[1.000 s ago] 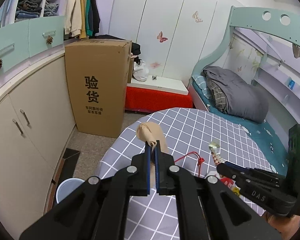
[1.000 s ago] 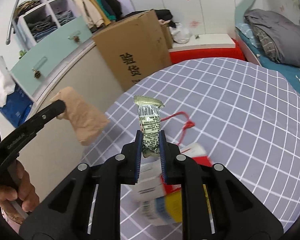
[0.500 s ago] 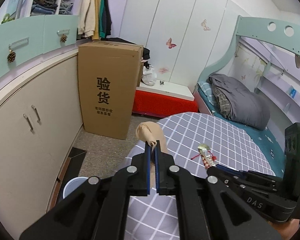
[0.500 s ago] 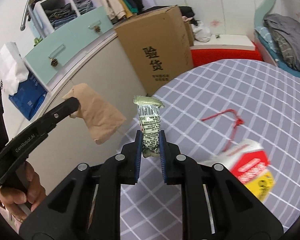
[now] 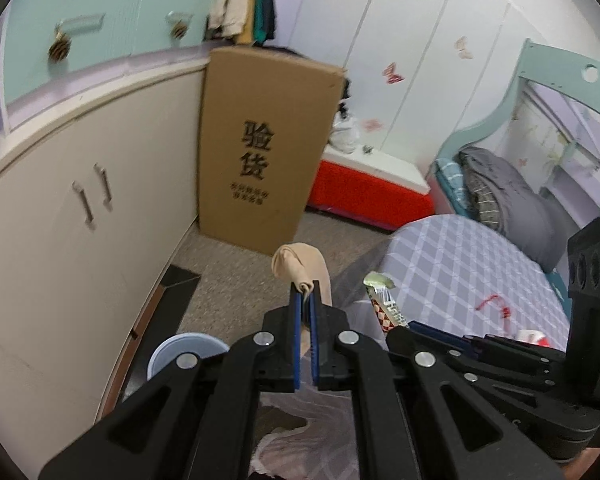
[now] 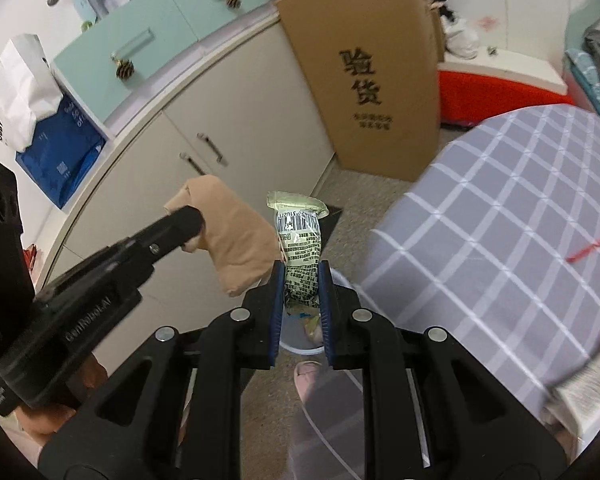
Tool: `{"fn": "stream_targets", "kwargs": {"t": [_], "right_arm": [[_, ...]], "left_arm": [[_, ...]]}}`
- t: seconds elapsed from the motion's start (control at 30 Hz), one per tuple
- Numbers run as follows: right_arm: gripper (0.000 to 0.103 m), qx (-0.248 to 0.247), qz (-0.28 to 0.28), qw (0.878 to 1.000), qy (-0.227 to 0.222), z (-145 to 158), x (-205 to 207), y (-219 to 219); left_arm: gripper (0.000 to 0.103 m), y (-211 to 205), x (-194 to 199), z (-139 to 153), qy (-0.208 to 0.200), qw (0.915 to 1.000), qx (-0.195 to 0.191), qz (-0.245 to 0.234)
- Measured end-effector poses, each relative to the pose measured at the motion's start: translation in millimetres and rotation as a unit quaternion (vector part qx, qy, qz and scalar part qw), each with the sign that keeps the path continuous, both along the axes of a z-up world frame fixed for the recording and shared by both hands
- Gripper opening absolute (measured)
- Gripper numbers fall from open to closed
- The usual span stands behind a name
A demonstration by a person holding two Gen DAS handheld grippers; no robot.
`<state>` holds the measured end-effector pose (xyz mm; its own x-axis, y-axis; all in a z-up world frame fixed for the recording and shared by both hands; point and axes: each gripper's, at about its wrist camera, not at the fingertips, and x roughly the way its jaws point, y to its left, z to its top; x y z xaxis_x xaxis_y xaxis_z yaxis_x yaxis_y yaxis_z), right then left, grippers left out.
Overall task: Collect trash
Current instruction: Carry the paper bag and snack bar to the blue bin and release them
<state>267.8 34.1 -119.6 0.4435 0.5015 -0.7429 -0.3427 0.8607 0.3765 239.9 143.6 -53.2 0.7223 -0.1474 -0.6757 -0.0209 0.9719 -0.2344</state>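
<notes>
**Two pieces of rubbish held over the bin, more left on the worktop**

Taking the bin (image 6: 304, 340) as the landmark, and going left to right: the left tongs (image 5: 305, 300) are pinched nearly closed on a beige stocking-like rag (image 5: 300, 270), which hangs in the air up and to the left of the bin, off the edge of the worktop (image 6: 500, 208). In the right wrist view the same rag (image 6: 236, 244) droops from the tip of those left tongs (image 6: 188, 220), just beside the second item. The right tongs (image 6: 300, 284) are clamped on a crumpled green-and-white snack wrapper (image 6: 300, 248), held upright directly above the bin's open mouth, where a few scraps already lie inside. The left wrist view shows the wrapper (image 5: 384, 300) and the right tongs (image 5: 416, 326) close to the right of the rag, while a pale rim that may be the bin (image 5: 184, 350) peeks out lower left.

To the right of the bin stands the round worktop with its grey checked cloth. A red string (image 6: 592, 248) lies on it, well apart from the bin, and a printed packet (image 6: 580, 396) sits blurred at the near edge.

By this reading, the job is partway through: both items appear ready to be dropped but neither is released yet, and the string and the packet look like they remain to be collected.
</notes>
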Motion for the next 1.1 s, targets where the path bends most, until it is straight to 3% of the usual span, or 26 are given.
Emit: {"fn": "stream_targets", "kwargs": {"t": [0.37, 0.4, 0.5, 0.83, 1.1], "right_arm": [[0.020, -0.005, 0.048, 0.998, 0.036, -42.1, 36.5, 70.3], [0.023, -0.008, 0.050, 0.998, 0.039, -47.3, 38.9, 75.5], [0.052, -0.016, 0.042, 0.999, 0.030, -55.7, 40.8, 80.7], [0.060, -0.055, 0.034, 0.997, -0.041, -46.2, 27.6, 89.1], [0.063, -0.013, 0.009, 1.000, -0.019, -46.4, 36.7, 75.7]], "left_arm": [[0.003, 67.6, 24.8, -48.2, 0.035, 0.9975, 0.000, 0.061], [0.003, 72.3, 25.9, -50.3, 0.037, 0.9971, 0.001, 0.067], [0.003, 88.0, 26.9, -58.5, 0.043, 0.9954, 0.010, 0.086], [0.003, 103.5, 28.0, -82.6, 0.066, 0.9931, 0.015, 0.096], [0.004, 101.3, 29.1, -87.4, 0.076, 0.9925, 0.024, 0.093]]}}
